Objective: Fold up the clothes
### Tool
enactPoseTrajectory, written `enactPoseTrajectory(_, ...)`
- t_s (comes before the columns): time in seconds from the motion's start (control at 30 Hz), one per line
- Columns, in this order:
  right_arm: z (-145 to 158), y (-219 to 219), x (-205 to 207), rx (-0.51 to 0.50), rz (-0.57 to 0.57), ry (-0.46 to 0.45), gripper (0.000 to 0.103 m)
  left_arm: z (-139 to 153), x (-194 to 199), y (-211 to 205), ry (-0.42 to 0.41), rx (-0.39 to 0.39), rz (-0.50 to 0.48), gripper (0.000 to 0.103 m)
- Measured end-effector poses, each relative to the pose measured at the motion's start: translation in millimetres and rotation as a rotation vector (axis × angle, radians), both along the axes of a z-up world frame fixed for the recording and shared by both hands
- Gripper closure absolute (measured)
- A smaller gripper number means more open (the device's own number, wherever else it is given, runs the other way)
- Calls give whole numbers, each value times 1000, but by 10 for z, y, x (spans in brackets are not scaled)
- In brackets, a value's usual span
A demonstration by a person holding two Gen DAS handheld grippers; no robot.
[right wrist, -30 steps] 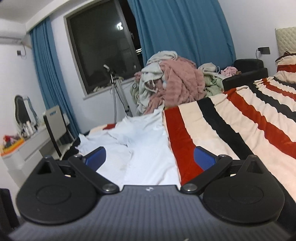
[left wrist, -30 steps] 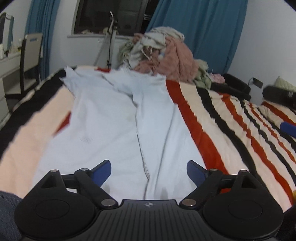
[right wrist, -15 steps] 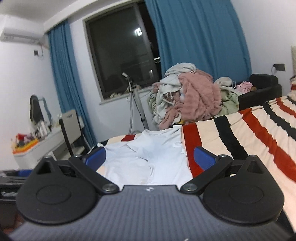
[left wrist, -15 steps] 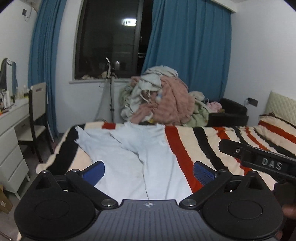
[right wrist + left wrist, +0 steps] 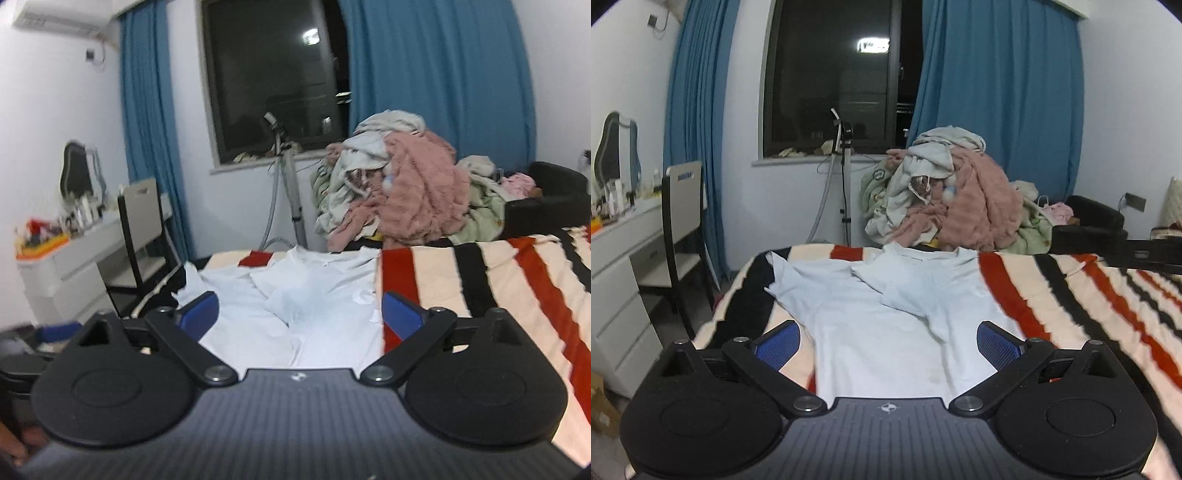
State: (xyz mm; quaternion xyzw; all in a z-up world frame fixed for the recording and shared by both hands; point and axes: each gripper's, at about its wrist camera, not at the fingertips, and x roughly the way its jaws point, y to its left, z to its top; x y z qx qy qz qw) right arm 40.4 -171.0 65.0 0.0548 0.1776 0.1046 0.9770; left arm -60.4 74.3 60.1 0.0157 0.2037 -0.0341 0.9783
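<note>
A bed (image 5: 1071,295) covered by a blanket striped in cream, red and black is seen from its near end. A pale blue shirt (image 5: 879,325) is spread flat on the blanket toward 10 o'clock, one side folded inward, its collar laid toward the 12 o'clock edge.
</note>
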Motion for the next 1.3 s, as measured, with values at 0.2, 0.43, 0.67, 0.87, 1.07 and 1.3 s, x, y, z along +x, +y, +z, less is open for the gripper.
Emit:
enactPoseTrajectory(0.2,-424,604,1028,-58,90,106,24,-242,97,364,-26,-24,21,0)
enactPoseTrajectory(0.43,-1004,1922,2138,-178,308,126,25,-565,398,957,10,-157,94,0)
enactPoseTrajectory(0.67,-1653,3199,2976,-353,476,89,25,-932,866,1508,31,-262,256,0)
enactPoseTrajectory(0.87,-1980,3587,3509,-402,331,15,38,-1196,1218,1704,74,-352,323,1)
enactPoseTrajectory(1.07,-1791,3490,3790,-440,259,24,93,-1343,1346,1680,100,-333,356,2)
enactPoseTrajectory(1.3,-1074,2395,3665,-231,138,-145,94,-1263,1215,1431,48,-301,286,2)
